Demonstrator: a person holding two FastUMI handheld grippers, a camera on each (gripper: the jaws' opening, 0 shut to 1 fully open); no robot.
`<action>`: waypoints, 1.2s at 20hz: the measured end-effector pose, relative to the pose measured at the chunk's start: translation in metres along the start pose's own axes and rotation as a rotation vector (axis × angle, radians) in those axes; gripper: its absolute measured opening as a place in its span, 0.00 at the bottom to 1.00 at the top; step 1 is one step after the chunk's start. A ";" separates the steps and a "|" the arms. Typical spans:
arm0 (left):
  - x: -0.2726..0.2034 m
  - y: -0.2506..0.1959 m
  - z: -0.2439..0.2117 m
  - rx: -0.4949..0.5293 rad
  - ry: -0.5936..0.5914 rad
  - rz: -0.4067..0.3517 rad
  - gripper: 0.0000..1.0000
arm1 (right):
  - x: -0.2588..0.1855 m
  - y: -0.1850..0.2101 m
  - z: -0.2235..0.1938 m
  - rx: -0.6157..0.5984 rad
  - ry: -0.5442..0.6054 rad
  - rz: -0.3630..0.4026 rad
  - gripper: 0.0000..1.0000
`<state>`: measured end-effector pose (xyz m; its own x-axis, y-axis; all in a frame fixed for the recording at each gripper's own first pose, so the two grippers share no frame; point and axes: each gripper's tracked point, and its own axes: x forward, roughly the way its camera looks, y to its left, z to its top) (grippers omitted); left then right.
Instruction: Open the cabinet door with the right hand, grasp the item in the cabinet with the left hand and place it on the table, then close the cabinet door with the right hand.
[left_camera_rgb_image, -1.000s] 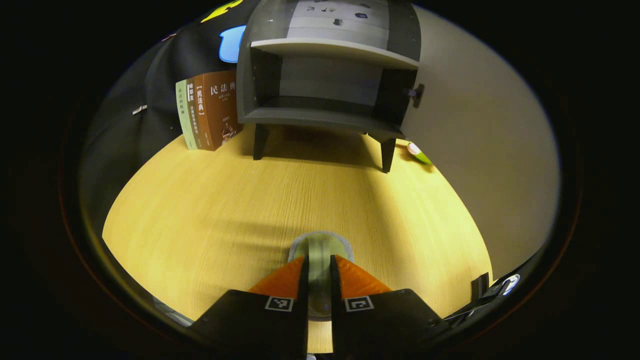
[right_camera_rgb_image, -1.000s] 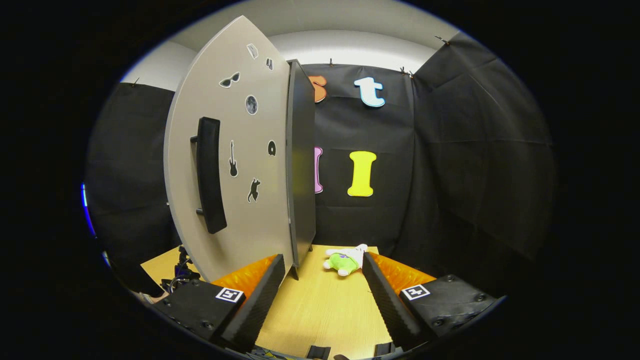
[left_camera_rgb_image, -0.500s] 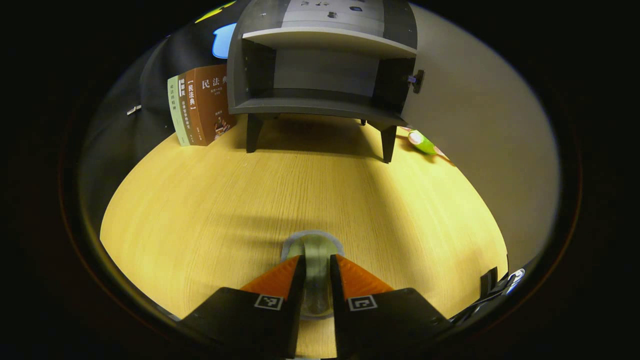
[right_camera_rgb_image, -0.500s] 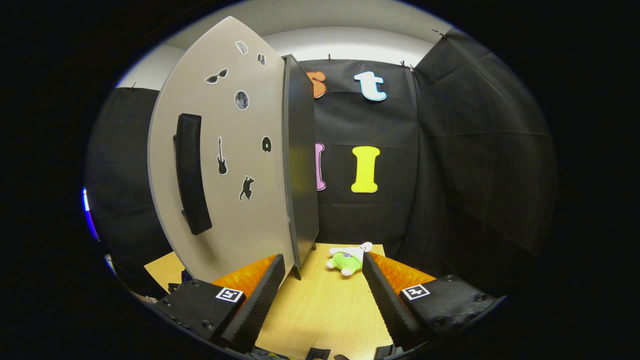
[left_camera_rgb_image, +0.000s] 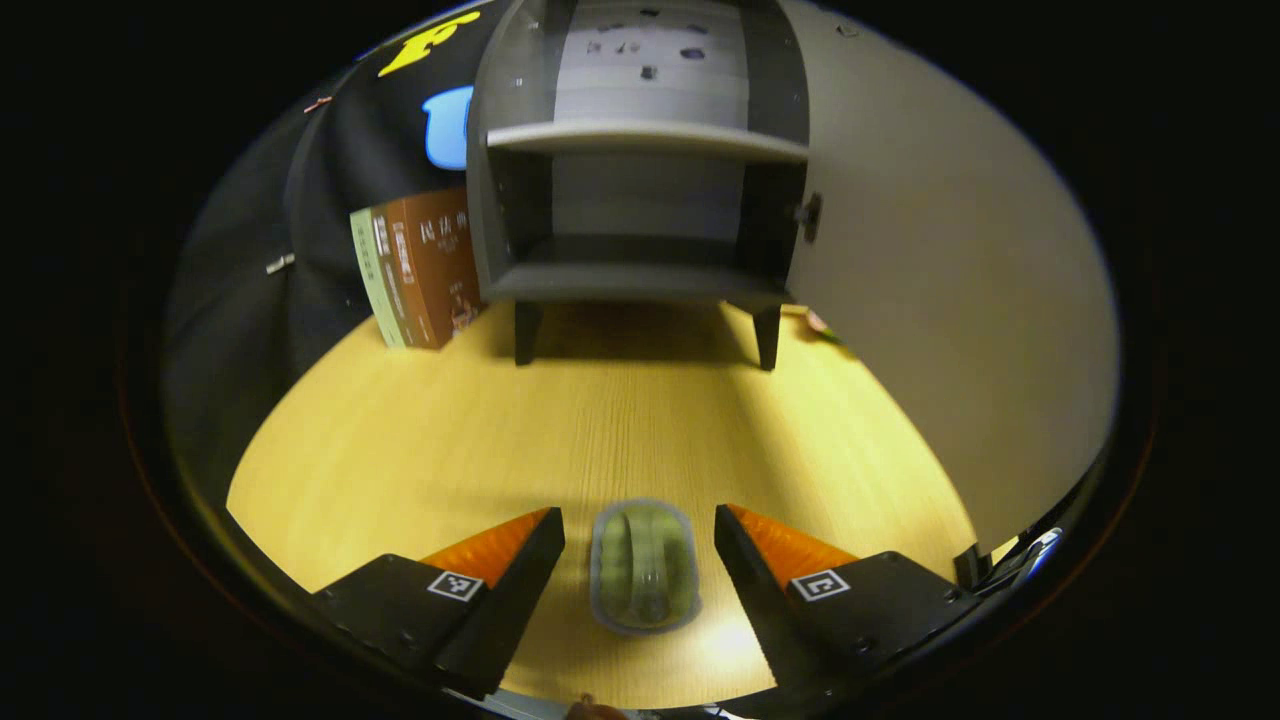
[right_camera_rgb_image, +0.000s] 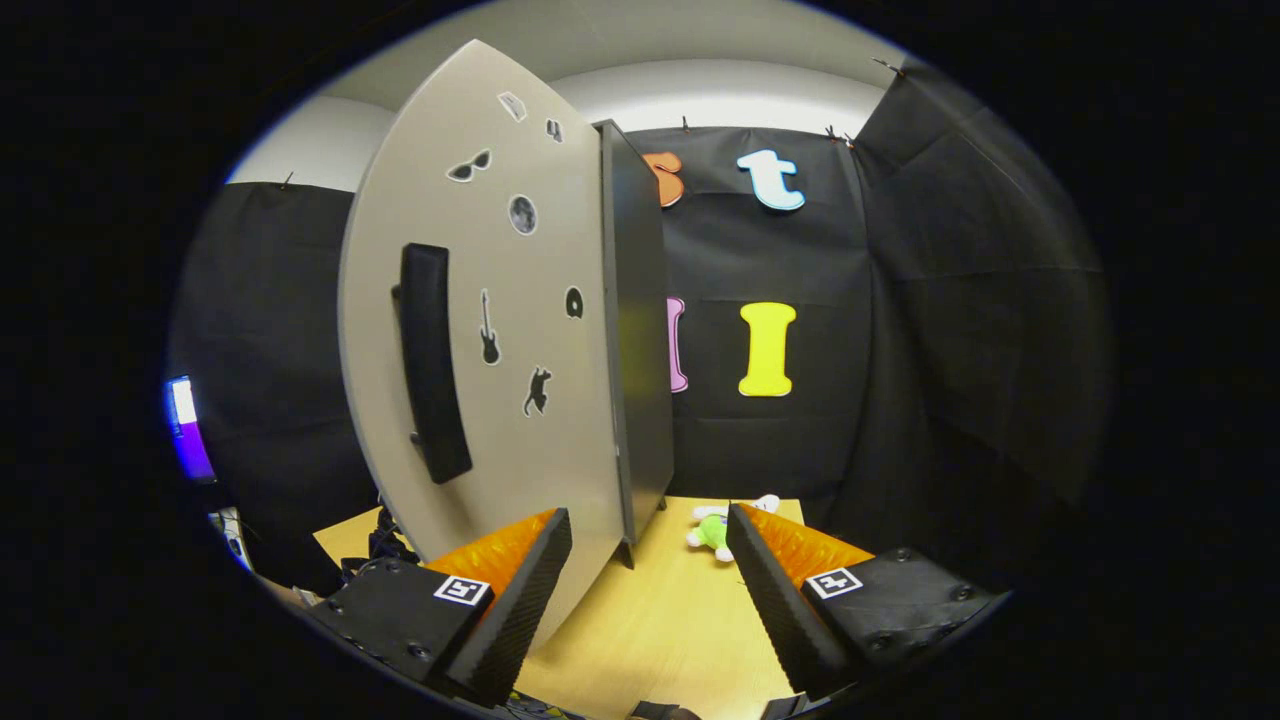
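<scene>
A small pale green, grey-rimmed item (left_camera_rgb_image: 645, 567) lies on the wooden table (left_camera_rgb_image: 420, 440), between the spread fingers of my left gripper (left_camera_rgb_image: 640, 548), which is open and not touching it. Farther back stands the grey cabinet (left_camera_rgb_image: 640, 285) on short legs, its lower shelf bare. Its door (left_camera_rgb_image: 950, 300) is swung wide to the right. In the right gripper view the door's outer face (right_camera_rgb_image: 520, 400) carries a black handle (right_camera_rgb_image: 432, 375) and small stickers. My right gripper (right_camera_rgb_image: 650, 560) is open, low and just in front of the door's bottom edge, apart from the handle.
Several books (left_camera_rgb_image: 415, 265) stand upright left of the cabinet. A green and white plush toy (right_camera_rgb_image: 715, 528) lies on the table behind the cabinet's side, near the cloth wall. A lit screen (right_camera_rgb_image: 185, 430) glows at the far left.
My left gripper has opened and let go of the pale green item, which now rests on the table. The right gripper shifted slightly, so the door sits a little more to the right.
</scene>
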<state>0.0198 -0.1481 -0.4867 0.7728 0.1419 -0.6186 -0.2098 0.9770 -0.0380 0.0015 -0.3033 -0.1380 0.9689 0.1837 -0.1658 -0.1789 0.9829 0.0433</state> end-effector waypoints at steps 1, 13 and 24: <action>-0.012 0.001 0.017 0.016 -0.049 0.000 0.96 | -0.002 0.007 0.005 0.003 -0.014 0.020 0.99; -0.200 -0.009 0.218 0.068 -0.509 -0.076 0.93 | -0.003 0.073 0.053 0.032 -0.117 0.224 0.98; -0.280 -0.061 0.275 0.065 -0.578 -0.228 0.93 | 0.015 0.105 0.067 0.032 -0.131 0.414 0.98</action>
<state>-0.0191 -0.2037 -0.0956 0.9968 -0.0256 -0.0751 0.0212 0.9980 -0.0597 0.0088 -0.1982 -0.0699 0.8304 0.5571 -0.0019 -0.5535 0.8254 0.1109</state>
